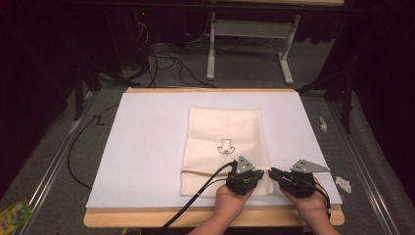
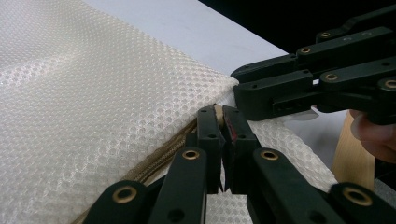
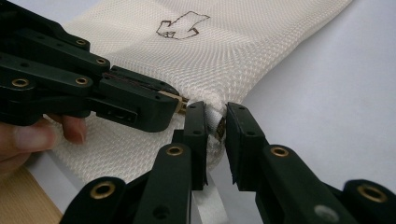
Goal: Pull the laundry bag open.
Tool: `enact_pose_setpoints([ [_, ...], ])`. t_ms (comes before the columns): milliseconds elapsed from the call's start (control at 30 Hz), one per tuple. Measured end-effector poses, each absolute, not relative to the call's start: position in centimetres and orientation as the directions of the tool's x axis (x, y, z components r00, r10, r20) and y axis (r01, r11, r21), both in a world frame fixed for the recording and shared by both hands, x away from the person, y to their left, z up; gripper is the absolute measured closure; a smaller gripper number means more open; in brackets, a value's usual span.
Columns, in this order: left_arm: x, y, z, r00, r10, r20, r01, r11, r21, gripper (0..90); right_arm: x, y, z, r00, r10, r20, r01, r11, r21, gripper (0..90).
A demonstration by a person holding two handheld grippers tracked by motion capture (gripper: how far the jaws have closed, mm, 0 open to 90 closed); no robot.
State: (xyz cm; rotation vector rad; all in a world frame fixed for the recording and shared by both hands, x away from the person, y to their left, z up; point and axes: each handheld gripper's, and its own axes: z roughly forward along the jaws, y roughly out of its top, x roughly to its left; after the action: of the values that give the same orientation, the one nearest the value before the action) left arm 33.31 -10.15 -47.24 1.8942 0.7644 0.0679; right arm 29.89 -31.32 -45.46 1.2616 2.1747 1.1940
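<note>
- Nearest the high cam: two hands at the table's near edge, left hand (image 1: 234,199) and right hand (image 1: 307,205), each w/ a gripper.
- Left gripper (image 2: 220,122): jaws are seen clamped together on a tan zip pull at the bag's (image 1: 225,142) near-right edge; the zip (image 2: 161,156) is seen running back along the mesh in the left gripper view.
- Right gripper (image 3: 215,122): jaws are closed onto a bunched fold of the bag's mesh at its corner; a small tan bit is pinched betw. them, exact nature can't be told.
- The two grippers are set tip to tip, nearly touching, at the bag's near-right corner.
- Bag: cream mesh, laid flat on a white sheet (image 1: 147,142), centre-right, long axis running away from the person; an arrow mark (image 1: 225,146) is printed mid-bag.
- Sheet is laid on a wooden table (image 1: 147,218), wood showing at the near and far edges.
- White scraps (image 1: 343,183) are seen just off the sheet's right edge.
</note>
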Motion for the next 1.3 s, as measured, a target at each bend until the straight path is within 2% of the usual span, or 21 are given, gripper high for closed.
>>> enact_pose_setpoints([
  [133,33.3,-10.1,-47.2,0.792,0.542,-0.282,0.475,-0.255,0.843,87.5,29.8,-31.2,-45.2,-0.539,0.837,0.090,0.528,0.254,0.810,84.4],
  [400,33.5,-9.2,-47.3,0.732,0.549,-0.403,0.569,-0.169,0.804,87.8,29.4,-30.5,-44.6,-0.536,0.841,0.070,0.507,0.254,0.824,86.3],
  [500,33.4,-9.0,-47.2,0.742,0.544,-0.393,0.560,-0.181,0.808,87.9,29.5,-30.7,-44.6,-0.540,0.837,0.090,0.513,0.243,0.823,86.5],
  [600,33.0,-9.1,-47.2,0.776,0.540,-0.326,0.507,-0.226,0.832,87.8,29.6,-30.7,-44.7,-0.540,0.835,0.106,0.531,0.240,0.813,85.6],
  [867,33.0,-9.3,-47.5,0.773,0.540,-0.333,0.520,-0.239,0.820,87.7,30.2,-30.8,-44.9,-0.512,0.840,0.181,0.546,0.156,0.823,77.8],
  [900,33.0,-9.3,-47.6,0.773,0.543,-0.327,0.517,-0.242,0.821,87.7,30.6,-30.7,-45.3,-0.505,0.838,0.206,0.573,0.147,0.806,75.4],
  [967,33.0,-9.2,-47.6,0.771,0.544,-0.331,0.520,-0.239,0.820,87.7,30.7,-30.6,-45.5,-0.505,0.837,0.211,0.577,0.145,0.804,76.0],
  [1000,33.0,-9.2,-47.7,0.772,0.545,-0.327,0.517,-0.239,0.822,87.7,30.8,-30.6,-45.6,-0.511,0.831,0.222,0.585,0.146,0.798,82.4],
  [1067,33.1,-9.2,-47.6,0.770,0.547,-0.330,0.521,-0.239,0.819,87.7,30.7,-30.5,-45.4,-0.521,0.829,0.203,0.574,0.164,0.802,86.7],
  [1167,33.2,-9.2,-47.5,0.763,0.546,-0.347,0.533,-0.228,0.815,87.7,30.3,-30.0,-45.0,-0.528,0.840,0.128,0.539,0.215,0.814,87.8],
  [1300,33.1,-9.0,-47.4,0.764,0.547,-0.342,0.531,-0.232,0.815,87.7,29.9,-30.0,-44.6,-0.525,0.846,0.096,0.517,0.228,0.825,88.4],
])
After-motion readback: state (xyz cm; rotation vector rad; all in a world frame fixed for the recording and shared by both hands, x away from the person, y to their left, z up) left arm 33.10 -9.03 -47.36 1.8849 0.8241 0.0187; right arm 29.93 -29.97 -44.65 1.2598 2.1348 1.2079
